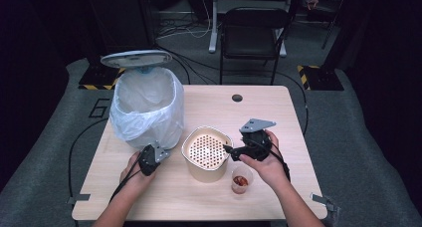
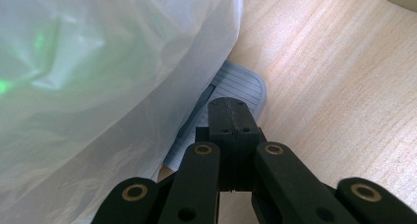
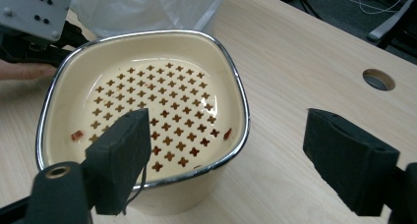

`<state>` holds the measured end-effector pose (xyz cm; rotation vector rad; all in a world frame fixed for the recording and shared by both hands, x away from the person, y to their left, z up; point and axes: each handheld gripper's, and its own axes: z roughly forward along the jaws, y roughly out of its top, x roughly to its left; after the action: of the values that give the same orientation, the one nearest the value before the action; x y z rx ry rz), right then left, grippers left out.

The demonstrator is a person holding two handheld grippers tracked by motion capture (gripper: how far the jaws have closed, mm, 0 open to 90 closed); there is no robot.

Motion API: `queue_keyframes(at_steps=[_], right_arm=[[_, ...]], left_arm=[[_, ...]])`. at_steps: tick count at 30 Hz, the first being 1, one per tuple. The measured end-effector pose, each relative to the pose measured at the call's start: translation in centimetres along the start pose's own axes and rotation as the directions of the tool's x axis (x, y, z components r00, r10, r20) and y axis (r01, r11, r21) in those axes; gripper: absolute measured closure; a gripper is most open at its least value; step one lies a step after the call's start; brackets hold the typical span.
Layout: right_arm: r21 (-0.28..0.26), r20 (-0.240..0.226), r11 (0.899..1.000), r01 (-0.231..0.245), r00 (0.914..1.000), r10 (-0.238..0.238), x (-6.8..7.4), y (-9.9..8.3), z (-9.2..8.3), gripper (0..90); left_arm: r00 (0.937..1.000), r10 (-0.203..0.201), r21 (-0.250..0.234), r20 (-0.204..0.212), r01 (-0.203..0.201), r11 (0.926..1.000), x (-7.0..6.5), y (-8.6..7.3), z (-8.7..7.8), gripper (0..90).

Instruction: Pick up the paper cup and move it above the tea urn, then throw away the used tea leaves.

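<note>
A cream pot with a perforated strainer insert (image 1: 206, 151) stands mid-table; a few reddish bits (image 3: 77, 135) cling to the insert. My right gripper (image 1: 230, 150) is at its right rim, open. In the right gripper view (image 3: 236, 160) one pad (image 3: 123, 157) hangs over the insert and the other pad (image 3: 349, 160) outside, with the pot's near wall between them and untouched. A bin lined with a white bag (image 1: 147, 107) stands at the left with its lid (image 1: 135, 58) raised. My left gripper (image 1: 149, 160) is shut, its tips (image 2: 231, 118) on the bin's grey pedal (image 2: 243, 81).
A small clear cup with reddish contents (image 1: 241, 179) sits just in front of the pot, under my right hand. A round cable hole (image 1: 237, 97) is near the table's far edge. A black chair (image 1: 251, 35) stands beyond the table.
</note>
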<state>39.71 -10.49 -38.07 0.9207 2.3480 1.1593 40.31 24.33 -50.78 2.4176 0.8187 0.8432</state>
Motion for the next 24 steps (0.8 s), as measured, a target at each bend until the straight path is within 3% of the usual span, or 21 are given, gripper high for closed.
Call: queue_keyframes(at_steps=[14, 24], right_arm=[[-0.004, -0.040, 1.000, -0.030, 0.9987, 0.030, 0.9, -4.0, -1.0, 13.0], [0.024, -0.067, 0.999, -0.044, 0.9968, 0.045, 1.6, -6.9, -1.3, 11.9]], left_arm=[[0.9999, -0.001, -0.006, -0.012, 0.001, 1.0000, -0.1, 0.0, 0.0, 90.0], [0.9999, -0.004, 0.002, -0.012, 0.004, 1.0000, -0.1, 0.0, 0.0, 90.0]])
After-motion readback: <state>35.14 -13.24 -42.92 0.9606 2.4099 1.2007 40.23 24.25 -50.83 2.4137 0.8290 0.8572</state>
